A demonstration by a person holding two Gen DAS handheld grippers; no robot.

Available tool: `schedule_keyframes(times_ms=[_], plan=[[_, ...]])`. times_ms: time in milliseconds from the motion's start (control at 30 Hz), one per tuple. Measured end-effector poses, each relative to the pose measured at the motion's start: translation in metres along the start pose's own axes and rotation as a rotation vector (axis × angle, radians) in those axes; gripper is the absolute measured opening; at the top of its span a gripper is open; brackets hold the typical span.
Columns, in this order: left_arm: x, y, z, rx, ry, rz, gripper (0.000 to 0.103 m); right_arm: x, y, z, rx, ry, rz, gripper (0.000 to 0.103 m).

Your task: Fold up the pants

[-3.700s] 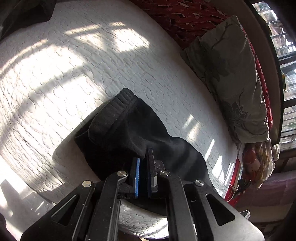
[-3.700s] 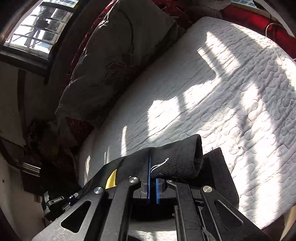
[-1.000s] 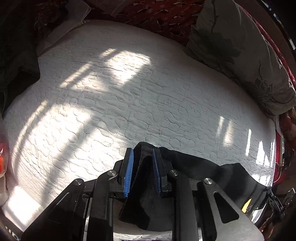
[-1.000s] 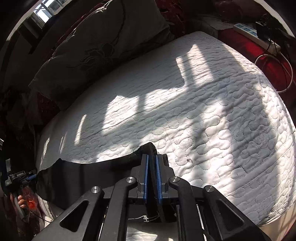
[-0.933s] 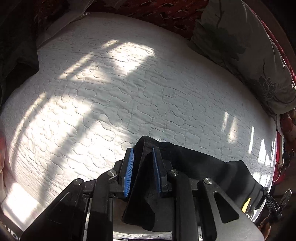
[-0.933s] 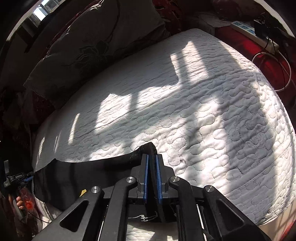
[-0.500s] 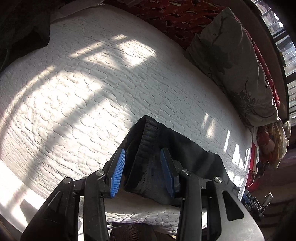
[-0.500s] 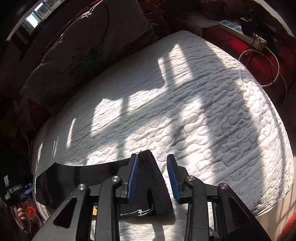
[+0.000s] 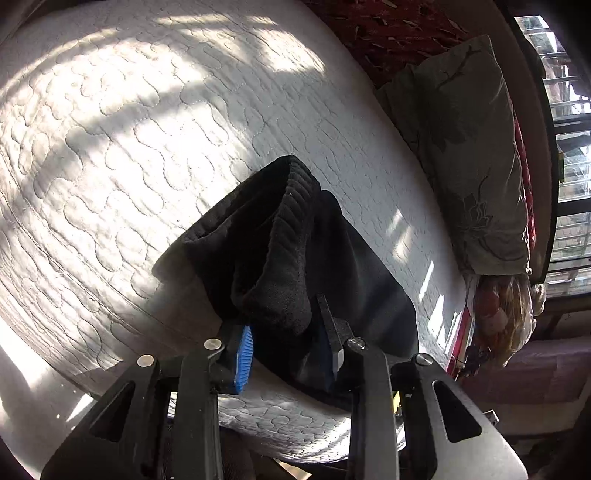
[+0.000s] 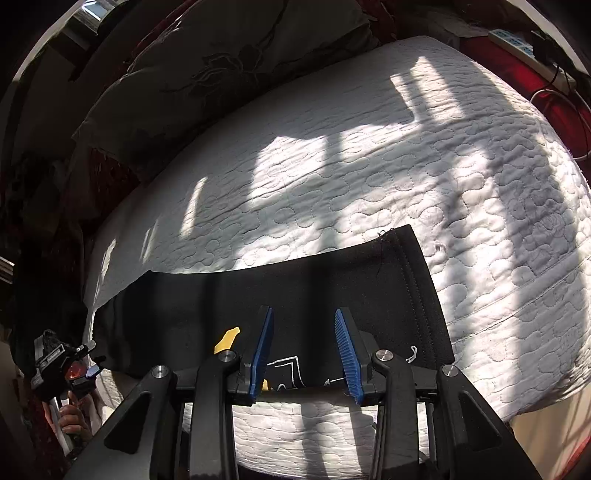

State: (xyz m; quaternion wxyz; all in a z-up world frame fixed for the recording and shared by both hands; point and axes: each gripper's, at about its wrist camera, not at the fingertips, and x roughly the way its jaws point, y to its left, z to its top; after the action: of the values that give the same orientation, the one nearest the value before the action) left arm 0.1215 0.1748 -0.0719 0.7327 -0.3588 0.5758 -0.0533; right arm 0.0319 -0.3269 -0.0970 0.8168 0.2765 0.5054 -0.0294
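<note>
Black pants (image 9: 354, 266) lie along the near edge of the white quilted mattress (image 9: 147, 129). The ribbed waistband (image 9: 295, 206) is bunched up toward the left wrist camera. My left gripper (image 9: 286, 350) has this bunch between its blue pads, and its jaws are closing on it. In the right wrist view the pants (image 10: 295, 288) lie flat, with the stitched leg hem (image 10: 413, 280) to the right. My right gripper (image 10: 304, 350) hovers open over the leg, nothing pinched. The other gripper (image 10: 62, 365) and a hand (image 10: 70, 421) show at the far left.
A grey flowered pillow (image 9: 469, 147) lies along the far side of the bed, next to a red patterned cover (image 9: 388, 33). A window (image 9: 569, 110) is behind it. A power strip (image 10: 517, 40) and cables sit beyond the mattress's right corner. The mattress edge drops off just below both grippers.
My right gripper has opened and let go of the leg hem, which now lies flat. My left gripper opened, rolled and shifted, and now closes on the waistband.
</note>
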Motion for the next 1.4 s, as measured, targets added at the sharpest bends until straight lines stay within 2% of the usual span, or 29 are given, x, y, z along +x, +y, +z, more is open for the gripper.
schedule_keyframes(times_ms=[133, 233, 333, 500, 667, 833, 900, 1000, 1067, 1100, 1167, 1200, 1267, 1333, 1400], plan=[[-0.017, -0.011, 0.006, 0.055, -0.068, -0.039, 0.015, -0.005, 0.002, -0.003, -0.004, -0.004, -0.007, 0.037], [-0.011, -0.003, 0.008, 0.06, -0.048, -0.013, 0.015, 0.0, 0.022, 0.001, -0.034, 0.001, 0.023, 0.037], [0.004, 0.009, 0.006, 0.035, -0.011, -0.007, 0.015, 0.015, 0.064, 0.009, -0.106, 0.033, 0.083, 0.037], [0.005, 0.015, 0.001, 0.04, -0.008, -0.011, 0.015, 0.063, 0.153, 0.024, -0.24, 0.123, 0.181, 0.039], [0.004, 0.013, 0.003, 0.037, 0.001, -0.043, 0.015, 0.116, 0.24, 0.031, -0.356, 0.214, 0.216, 0.039], [0.005, 0.023, 0.006, 0.007, 0.02, -0.092, 0.017, 0.16, 0.32, 0.019, -0.504, 0.302, 0.24, 0.04], [0.005, 0.028, 0.007, 0.002, 0.024, -0.102, 0.022, 0.175, 0.341, 0.014, -0.54, 0.311, 0.226, 0.041], [0.002, 0.034, 0.008, 0.005, 0.014, -0.101, 0.029, 0.201, 0.36, 0.002, -0.567, 0.409, 0.238, 0.041], [0.0, 0.035, 0.009, 0.011, 0.002, -0.1, 0.031, 0.21, 0.369, -0.01, -0.625, 0.451, 0.238, 0.041], [0.0, 0.034, 0.01, 0.012, -0.001, -0.098, 0.03, 0.21, 0.375, -0.015, -0.678, 0.441, 0.223, 0.041], [0.001, 0.029, 0.011, 0.029, -0.013, -0.071, 0.029, 0.202, 0.384, -0.025, -0.803, 0.369, 0.181, 0.028], [0.0, 0.025, 0.012, 0.043, -0.024, -0.048, 0.024, 0.199, 0.386, -0.028, -0.833, 0.357, 0.171, 0.01], [-0.004, 0.017, 0.012, 0.077, -0.068, -0.01, 0.022, 0.191, 0.385, -0.023, -0.82, 0.323, 0.157, 0.008], [-0.003, 0.012, 0.013, 0.12, -0.103, 0.07, 0.021, 0.176, 0.385, -0.011, -0.772, 0.247, 0.187, 0.007], [0.008, 0.016, 0.011, 0.118, -0.088, 0.098, 0.021, 0.174, 0.385, -0.004, -0.749, 0.227, 0.207, 0.004]])
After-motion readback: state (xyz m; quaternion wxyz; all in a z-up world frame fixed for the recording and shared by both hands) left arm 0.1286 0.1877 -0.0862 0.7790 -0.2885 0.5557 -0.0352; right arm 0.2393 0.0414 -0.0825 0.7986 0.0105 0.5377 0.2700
